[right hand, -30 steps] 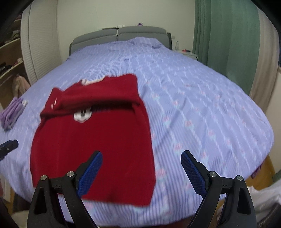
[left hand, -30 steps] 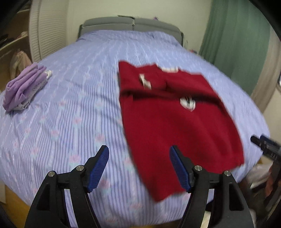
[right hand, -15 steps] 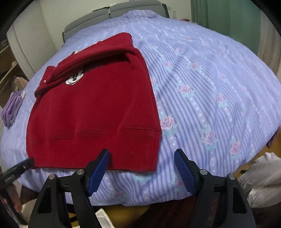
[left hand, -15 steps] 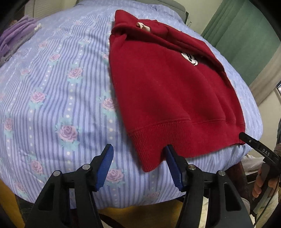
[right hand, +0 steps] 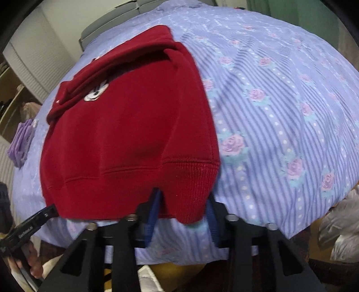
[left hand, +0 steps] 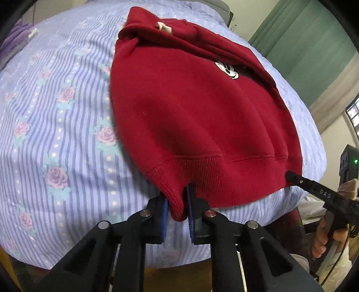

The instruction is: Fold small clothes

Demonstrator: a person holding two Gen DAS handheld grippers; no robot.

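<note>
A red sweatshirt [left hand: 190, 116] with a small cartoon patch lies on the striped floral bedspread [left hand: 56, 134], its sleeves folded across the chest and its ribbed hem at the near bed edge. My left gripper [left hand: 177, 211] is shut on the hem's left corner. In the right wrist view the sweatshirt [right hand: 125, 134] fills the left half. My right gripper [right hand: 182, 213] has the hem's right corner between its blue pads, jaws partly closed with a gap still showing. Each gripper's tip shows in the other's view.
A folded lilac garment [right hand: 21, 141] lies at the bed's left side. A grey headboard [right hand: 116, 20] is at the far end, green curtains [left hand: 303, 49] to the right. White bags [right hand: 336, 233] sit on the floor by the bed's near right corner.
Both grippers moved down and forward to the hem at the bed edge. The left closed on the left hem corner; the right narrowed around the right corner.
</note>
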